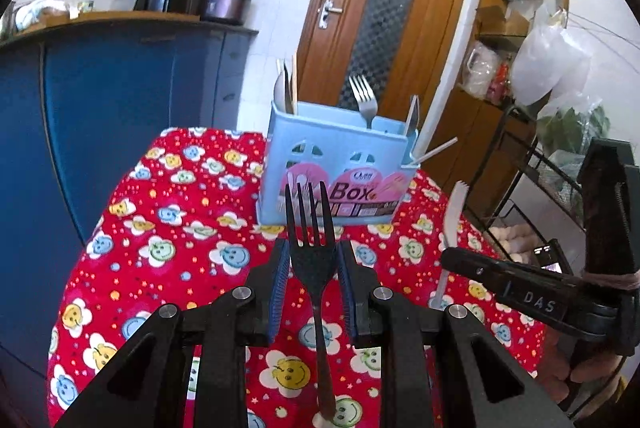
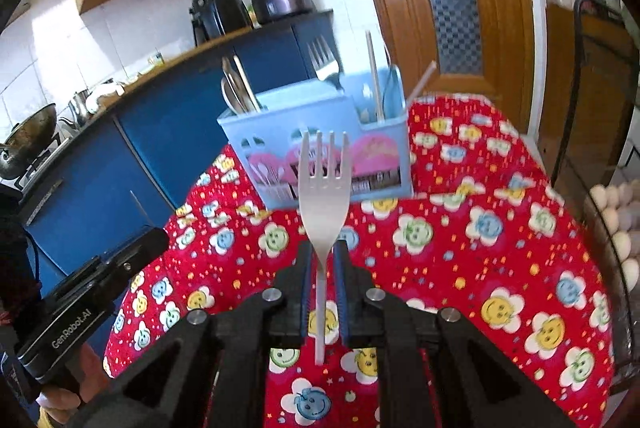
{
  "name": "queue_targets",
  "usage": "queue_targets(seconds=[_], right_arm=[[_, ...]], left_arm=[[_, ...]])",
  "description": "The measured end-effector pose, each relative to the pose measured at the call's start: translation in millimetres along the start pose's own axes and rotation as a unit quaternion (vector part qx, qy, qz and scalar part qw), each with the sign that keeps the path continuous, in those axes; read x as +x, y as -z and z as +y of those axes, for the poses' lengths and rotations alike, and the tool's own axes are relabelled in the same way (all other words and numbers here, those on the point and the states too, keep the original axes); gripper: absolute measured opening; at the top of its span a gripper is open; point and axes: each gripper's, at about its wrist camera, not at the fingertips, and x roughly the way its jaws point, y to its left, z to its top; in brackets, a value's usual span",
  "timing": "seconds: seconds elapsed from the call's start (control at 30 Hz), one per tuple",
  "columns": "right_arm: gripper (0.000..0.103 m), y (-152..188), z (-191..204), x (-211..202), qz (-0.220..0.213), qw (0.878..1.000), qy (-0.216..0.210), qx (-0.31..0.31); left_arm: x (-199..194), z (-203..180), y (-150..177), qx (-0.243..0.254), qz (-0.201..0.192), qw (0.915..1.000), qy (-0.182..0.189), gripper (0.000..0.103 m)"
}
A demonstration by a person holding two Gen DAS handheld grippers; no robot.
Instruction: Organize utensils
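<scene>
While each gripper carries 1 fork above the red flowered cloth (image 1: pixel 168 228), the step in hand looks like bringing both to the blue utensil box (image 1: pixel 336 164) at the far end of the table. A black fork (image 1: pixel 310 244) stands tines-up between the pads of the left gripper (image 1: pixel 313 268), clamped at the neck, its handle running back under the jaws. A white plastic fork (image 2: pixel 323 204) is pinched the same way in the right gripper (image 2: pixel 322 268), tines toward the box.

Already in the box are a metal fork (image 1: pixel 363 96) in the far middle, spoons and chopsticks at the left, and a knife at the right.

To do this well, I would carry each fork over the compartment holding the metal fork, tip it handle-down, and lower it past the rim before loosening the jaws. Going 1 at a time keeps the 2 grippers from crowding, and avoids knocking the light box.
</scene>
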Motion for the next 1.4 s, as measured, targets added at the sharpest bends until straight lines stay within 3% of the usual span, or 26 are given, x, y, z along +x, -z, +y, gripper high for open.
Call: queue_targets(seconds=[0.4, 0.43, 0.47, 0.5, 0.73, 0.97, 1.07, 1.2, 1.4], right_arm=[[0.004, -27.6, 4.3, -24.6, -0.059, 0.997, 0.021, -0.037], [0.004, -29.8, 3.8, -26.0, -0.062, 0.997, 0.022, -0.039], [0.004, -31.3, 3.0, -27.2, -0.064, 0.997, 0.022, -0.040], [0.004, -32.5, 1.8, -28.2, -0.066, 0.997, 0.024, -0.040], [0.004, -31.4, -10.0, -21.0, -0.048, 0.998, 0.015, -0.023], [0.004, -25.1, -15.3, -13.4, -0.031, 0.999, 0.009, -0.014], [0.005, -22.5, -20.8, -7.8, -0.015, 1.000, 0.000, 0.003], [0.014, -18.5, -27.8, 1.2, 0.001, 1.000, -0.003, 0.021], [0.019, -11.2, -33.7, 21.6, 0.036, 0.998, -0.012, 0.046]], left_arm=[[-8.2, -9.7, -21.9, 0.012, -0.029, 0.9995, 0.003, 0.023], [-8.3, -10.7, -24.7, 0.012, -0.031, 0.9994, 0.002, 0.016], [-8.4, -11.3, -27.3, 0.011, -0.032, 0.9994, 0.003, 0.002], [-8.1, -12.0, -29.5, 0.010, -0.033, 0.9994, 0.001, 0.002], [-4.0, -12.6, -38.2, 0.011, -0.035, 0.9993, 0.004, 0.002], [8.6, -10.6, -32.2, 0.014, 0.000, 0.9999, 0.005, 0.002], [14.9, -11.9, -27.3, 0.016, 0.016, 0.9997, 0.005, 0.005], [23.5, -12.9, -20.3, 0.010, 0.039, 0.9992, 0.003, 0.007], [35.0, -4.8, -12.4, 0.000, 0.063, 0.9979, -0.016, 0.029]])
